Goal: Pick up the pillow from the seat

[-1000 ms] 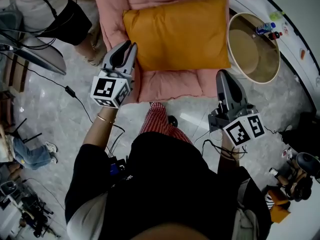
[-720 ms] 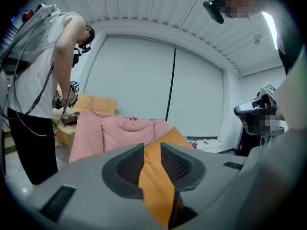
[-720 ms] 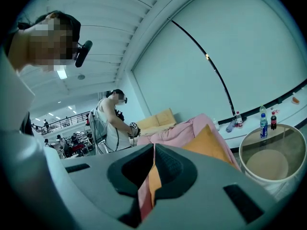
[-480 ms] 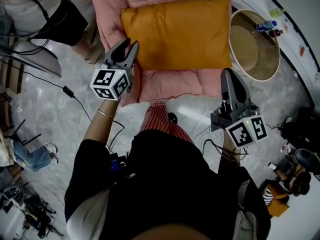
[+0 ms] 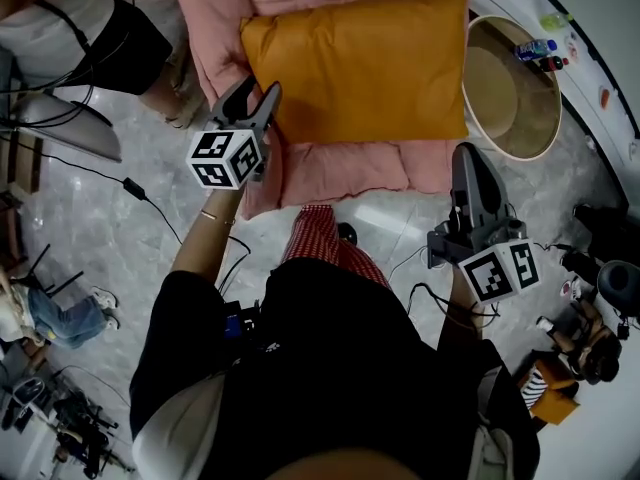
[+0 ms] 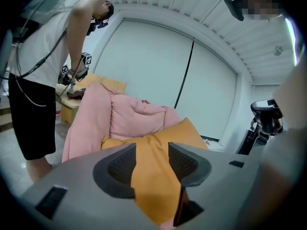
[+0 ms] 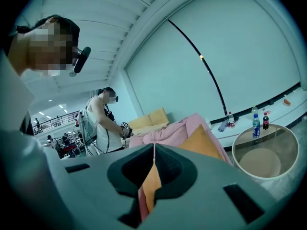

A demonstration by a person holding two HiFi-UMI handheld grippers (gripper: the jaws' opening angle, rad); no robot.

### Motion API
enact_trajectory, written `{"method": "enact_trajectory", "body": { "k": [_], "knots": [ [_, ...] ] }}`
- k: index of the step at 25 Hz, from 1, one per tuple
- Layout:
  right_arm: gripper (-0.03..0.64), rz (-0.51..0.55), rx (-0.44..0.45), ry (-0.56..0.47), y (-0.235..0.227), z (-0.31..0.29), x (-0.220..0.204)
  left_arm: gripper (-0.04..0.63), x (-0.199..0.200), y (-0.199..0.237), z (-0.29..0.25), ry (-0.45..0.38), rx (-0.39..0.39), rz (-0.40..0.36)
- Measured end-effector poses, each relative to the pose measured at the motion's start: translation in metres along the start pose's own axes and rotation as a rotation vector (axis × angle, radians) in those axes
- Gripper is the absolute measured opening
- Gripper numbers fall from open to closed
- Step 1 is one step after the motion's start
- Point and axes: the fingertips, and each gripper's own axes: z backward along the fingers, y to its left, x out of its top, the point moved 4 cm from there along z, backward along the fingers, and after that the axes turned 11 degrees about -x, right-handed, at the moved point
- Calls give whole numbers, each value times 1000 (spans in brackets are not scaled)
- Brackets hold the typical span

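An orange pillow (image 5: 360,68) lies across a pink cushioned seat (image 5: 340,173). My left gripper (image 5: 255,95) is at the pillow's near left corner. Its jaws have just been opening and stand apart. In the left gripper view the pillow (image 6: 192,133) shows through the gap of the left gripper (image 6: 151,150), with the pads off the fabric. My right gripper (image 5: 467,154) hovers shut by the seat's front right corner, just short of the pillow. In the right gripper view the right gripper (image 7: 153,150) has its jaws together, and the pillow (image 7: 201,145) and seat (image 7: 177,128) lie beyond.
A round wooden-rimmed table (image 5: 515,88) with bottles (image 5: 530,50) stands right of the seat. Another person (image 5: 100,28) stands at the seat's left. Cables (image 5: 130,183) run over the marble floor. My own red checked trouser leg (image 5: 315,238) is in front of the seat.
The left gripper has moved toward the pillow's left corner and its jaws have spread wider. The right gripper has drifted slightly right and stays shut.
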Motion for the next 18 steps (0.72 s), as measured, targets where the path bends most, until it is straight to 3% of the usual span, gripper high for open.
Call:
{"method": "enact_trajectory", "body": {
  "k": [18],
  "knots": [
    [23, -20, -5, -7, 15, -21, 14, 239, -55, 62, -30, 148, 29, 110]
  ]
}}
